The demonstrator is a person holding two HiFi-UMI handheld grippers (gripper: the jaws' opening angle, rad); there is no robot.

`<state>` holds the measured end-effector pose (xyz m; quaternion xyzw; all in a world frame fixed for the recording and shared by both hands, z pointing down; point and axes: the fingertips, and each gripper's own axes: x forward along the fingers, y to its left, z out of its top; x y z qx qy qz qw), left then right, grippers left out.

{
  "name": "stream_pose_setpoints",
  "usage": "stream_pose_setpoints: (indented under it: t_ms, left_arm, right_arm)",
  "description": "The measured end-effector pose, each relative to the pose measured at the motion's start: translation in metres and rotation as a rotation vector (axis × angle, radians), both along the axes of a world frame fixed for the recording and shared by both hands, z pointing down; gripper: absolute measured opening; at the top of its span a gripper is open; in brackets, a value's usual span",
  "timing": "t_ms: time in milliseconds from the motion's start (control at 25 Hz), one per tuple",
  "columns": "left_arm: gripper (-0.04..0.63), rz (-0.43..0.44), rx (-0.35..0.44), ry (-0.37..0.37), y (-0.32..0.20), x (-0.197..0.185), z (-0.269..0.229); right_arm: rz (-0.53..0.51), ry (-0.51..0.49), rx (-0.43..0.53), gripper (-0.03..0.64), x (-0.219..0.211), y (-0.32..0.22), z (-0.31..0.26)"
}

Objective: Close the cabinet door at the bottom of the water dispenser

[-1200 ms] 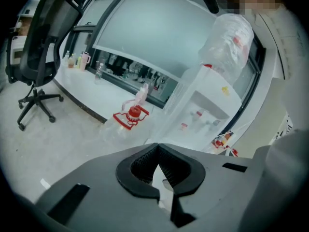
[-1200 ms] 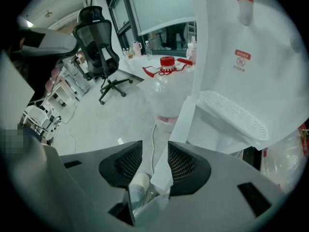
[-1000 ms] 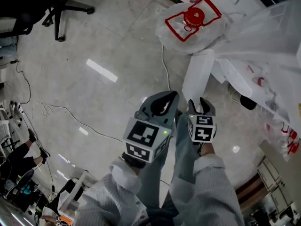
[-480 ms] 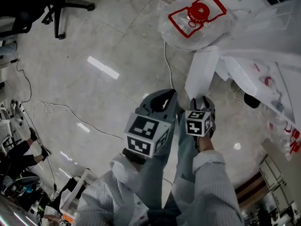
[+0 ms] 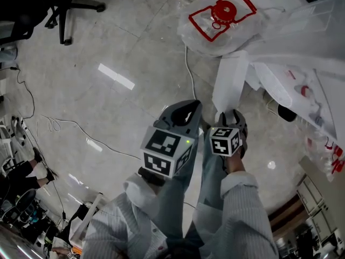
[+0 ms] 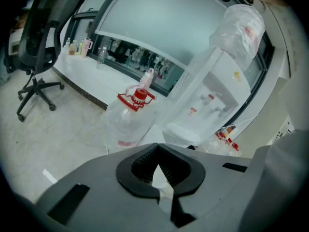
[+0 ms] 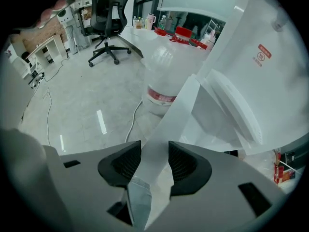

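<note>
The white water dispenser (image 5: 302, 63) stands at the right under clear plastic. Its cabinet door (image 5: 229, 82) hangs open, out over the floor. My right gripper (image 5: 230, 115) points steeply down at the door's free edge. In the right gripper view the door (image 7: 178, 115) runs slantwise between the open jaws of that gripper (image 7: 154, 161), with a gap at the right pad. My left gripper (image 5: 186, 112) hovers just left of it, shut and empty. The left gripper view shows this gripper (image 6: 159, 170) facing the dispenser (image 6: 217, 95).
A large water bottle (image 5: 221, 18) with a red cap, wrapped in plastic, stands on the floor beside the dispenser. A white cable (image 5: 188, 74) runs across the tiles toward it. An office chair (image 5: 64, 4) stands at the far left. My legs are below the grippers.
The right gripper has rolled, sunk and come up to the door's edge. The left gripper has sunk slightly beside it.
</note>
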<state>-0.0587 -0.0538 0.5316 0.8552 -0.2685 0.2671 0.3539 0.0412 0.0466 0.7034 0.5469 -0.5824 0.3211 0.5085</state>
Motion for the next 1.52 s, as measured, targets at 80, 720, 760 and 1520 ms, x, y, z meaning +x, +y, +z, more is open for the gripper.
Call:
stream_pose_setpoints:
  t_ms: [80, 720, 760, 1520]
  left_arm:
    - [0.009, 0.010, 0.003, 0.000, 0.000, 0.004, -0.001]
    - [0.009, 0.014, 0.001, 0.003, 0.000, 0.059, 0.002]
    - [0.009, 0.011, 0.000, 0.003, 0.001, 0.064, 0.003]
    - [0.009, -0.091, -0.009, 0.026, 0.010, 0.120, 0.009]
  right_arm:
    - [-0.002, 0.008, -0.002, 0.144, 0.007, 0.003, -0.001]
    - [0.047, 0.049, -0.042, 0.144, 0.082, 0.030, 0.002]
    - [0.036, 0.051, -0.048, 0.144, 0.088, 0.030, 0.002]
    - [0.151, 0.100, -0.069, 0.144, 0.205, 0.035, 0.004]
